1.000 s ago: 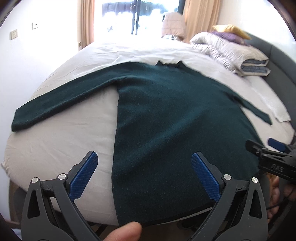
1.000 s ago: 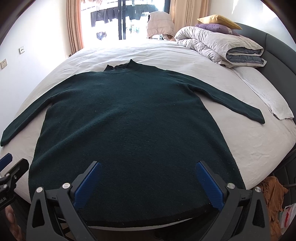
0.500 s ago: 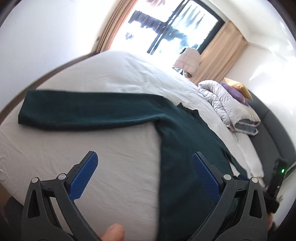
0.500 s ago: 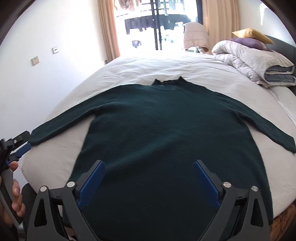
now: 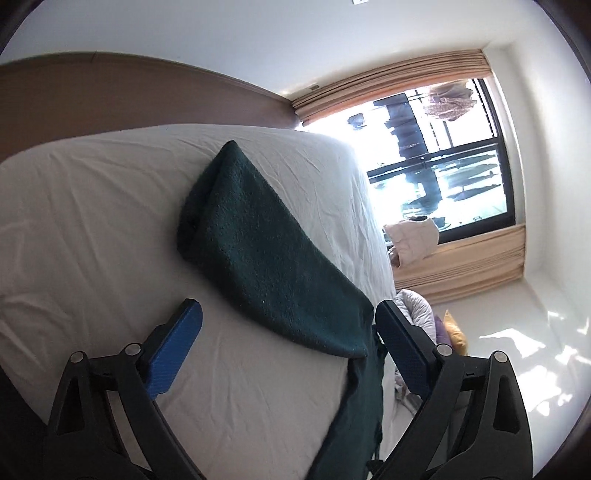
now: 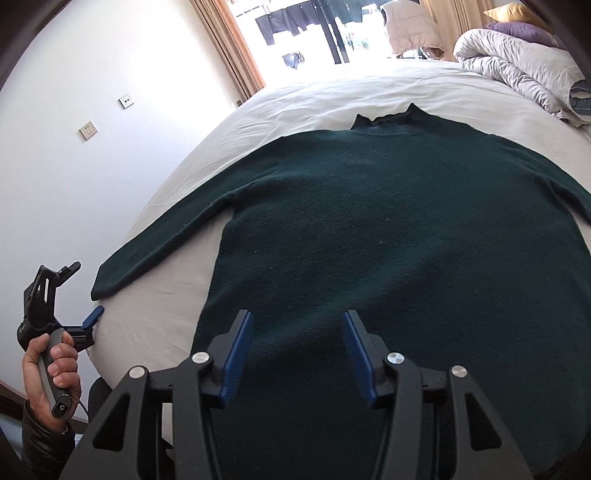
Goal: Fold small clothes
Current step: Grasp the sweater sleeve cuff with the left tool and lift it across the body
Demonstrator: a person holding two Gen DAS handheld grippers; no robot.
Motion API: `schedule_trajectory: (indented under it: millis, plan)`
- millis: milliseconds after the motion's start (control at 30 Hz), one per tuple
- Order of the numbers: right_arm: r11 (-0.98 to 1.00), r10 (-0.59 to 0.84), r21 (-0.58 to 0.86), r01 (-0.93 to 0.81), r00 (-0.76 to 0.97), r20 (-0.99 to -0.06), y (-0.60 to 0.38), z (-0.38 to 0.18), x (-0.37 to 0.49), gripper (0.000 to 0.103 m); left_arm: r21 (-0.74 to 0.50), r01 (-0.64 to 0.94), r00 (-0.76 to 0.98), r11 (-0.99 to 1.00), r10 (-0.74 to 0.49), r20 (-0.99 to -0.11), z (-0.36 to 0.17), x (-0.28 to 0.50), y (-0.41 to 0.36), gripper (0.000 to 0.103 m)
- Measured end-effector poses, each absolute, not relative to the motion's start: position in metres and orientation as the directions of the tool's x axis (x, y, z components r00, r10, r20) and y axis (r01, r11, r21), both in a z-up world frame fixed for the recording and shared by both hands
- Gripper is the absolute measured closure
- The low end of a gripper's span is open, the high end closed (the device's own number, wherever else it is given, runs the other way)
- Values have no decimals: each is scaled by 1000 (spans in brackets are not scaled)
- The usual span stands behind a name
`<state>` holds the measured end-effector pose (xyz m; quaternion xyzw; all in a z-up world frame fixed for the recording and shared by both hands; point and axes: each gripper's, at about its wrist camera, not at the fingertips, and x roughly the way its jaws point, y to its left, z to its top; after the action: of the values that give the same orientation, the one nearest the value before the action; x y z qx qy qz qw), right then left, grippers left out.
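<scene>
- Dark green sweater (image 6: pixel 388 236) spread flat, front down or up not clear, on the white bed sheet (image 6: pixel 317 99), collar (image 6: pixel 384 120) toward the window, hem toward the near edge of the bed.
- Sweater's left sleeve (image 6: pixel 162 240) stretched out sideways over the sheet, cuff ending near the bed's left edge; same sleeve (image 5: pixel 266 258) filling the middle of the left wrist view, lying flat on the sheet.
- Right gripper (image 6: pixel 297 354) poised above the lower body of the sweater, blue pads parted with cloth visible between them, nothing clamped; contact with the knit impossible to tell.
- Left gripper (image 5: pixel 288 354) with jaws spread wide, aimed along the sleeve, empty; seen from the right wrist view as well, held by the left hand (image 6: pixel 51 373) just off the bed's left edge, close to the cuff but apart from it.
- Rolled grey duvet (image 6: pixel 517 62) at the far right of the bed, with a purple pillow (image 6: pixel 517 29) and a yellow pillow (image 6: pixel 513 13) on top.
- Beyond the bed, bright window (image 6: pixel 317 29) flanked by tan curtains (image 6: pixel 229 48); two wall sockets (image 6: pixel 107 114) on the white wall at left.
</scene>
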<state>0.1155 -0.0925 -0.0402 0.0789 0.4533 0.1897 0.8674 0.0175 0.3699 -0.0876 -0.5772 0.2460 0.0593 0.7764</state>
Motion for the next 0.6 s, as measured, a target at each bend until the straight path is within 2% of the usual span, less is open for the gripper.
schedule_trajectory:
  millis: [267, 333, 400, 467, 500, 533, 600]
  plan:
    - [909, 416, 329, -257, 509, -754, -88, -45, 121, 49, -899, -365, 895, 241, -176, -410, -106, 35, 392, 10]
    - [907, 420, 339, -249, 506, -753, -91, -46, 122, 49, -905, -366, 900, 219, -163, -403, -107, 40, 394, 15]
    - [904, 428, 354, -241, 503, -751, -92, -48, 125, 49, -902, -378, 901, 208, -143, -410, -110, 42, 398, 26]
    - [900, 435, 364, -239, 499, -750, -90, -48, 129, 49, -902, -383, 902, 199, -129, -412, -113, 41, 405, 52]
    - [900, 437, 364, -242, 498, -749, -90, -47, 131, 49, -904, -384, 902, 189, -134, -411, -118, 45, 408, 59]
    - [899, 439, 361, -249, 500, -747, -87, -46, 134, 49, -904, -387, 900, 183, -139, -413, -120, 46, 409, 73]
    - [898, 441, 357, -259, 504, -743, -84, -44, 140, 49, -902, -392, 897, 183, -143, -419, -127, 52, 413, 78]
